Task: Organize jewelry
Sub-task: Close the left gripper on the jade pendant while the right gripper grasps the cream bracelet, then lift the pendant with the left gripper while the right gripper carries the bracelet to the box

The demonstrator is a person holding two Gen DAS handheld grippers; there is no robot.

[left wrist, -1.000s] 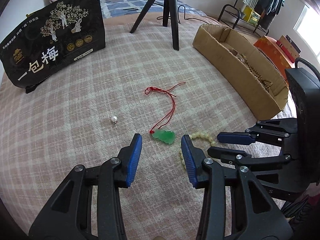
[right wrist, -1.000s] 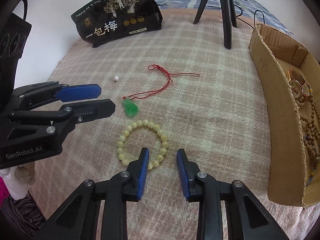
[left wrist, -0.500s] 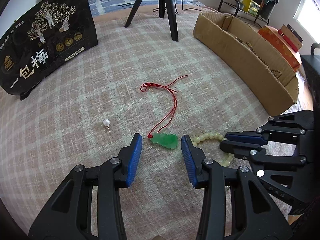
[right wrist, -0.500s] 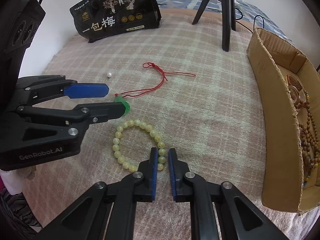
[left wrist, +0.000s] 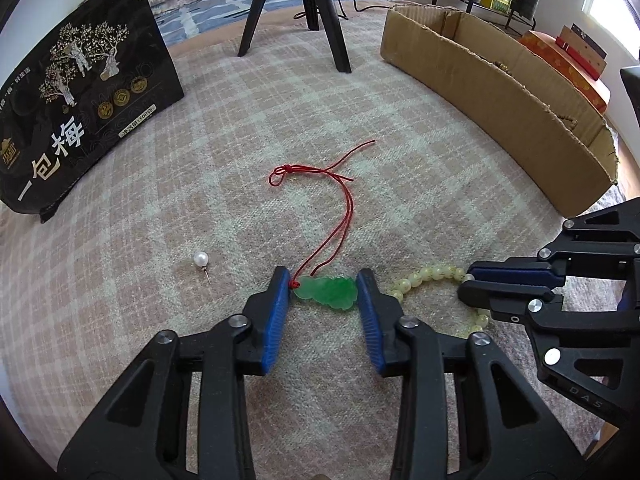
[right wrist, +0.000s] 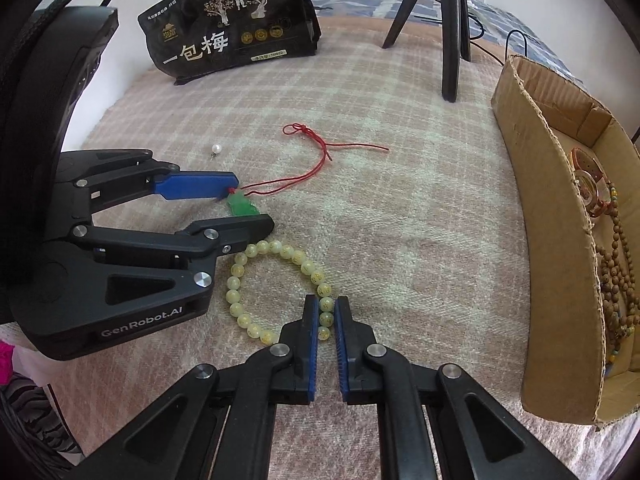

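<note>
A green jade pendant (left wrist: 328,292) on a red cord (left wrist: 344,200) lies on the checked blanket. My left gripper (left wrist: 323,275) straddles it, jaws closing, blue pads just off its two ends. In the right wrist view the pendant (right wrist: 241,205) sits between the left gripper's (right wrist: 253,203) fingers. A pale yellow bead bracelet (right wrist: 280,249) lies flat beside it. My right gripper (right wrist: 326,300) is shut on the bracelet's near right beads. In the left wrist view the right gripper (left wrist: 464,282) covers part of the bracelet (left wrist: 424,274).
A pearl stud (left wrist: 200,258) lies left of the pendant. A cardboard box (right wrist: 560,240) at the right holds wooden bead strings and a bangle. A black snack bag (left wrist: 80,100) and a tripod (left wrist: 320,12) stand at the back. The blanket ends at the bed's edge behind the grippers.
My right gripper shut on the bracelet's beads. My left gripper came down and forward over the pendant and its jaws narrowed around it.
</note>
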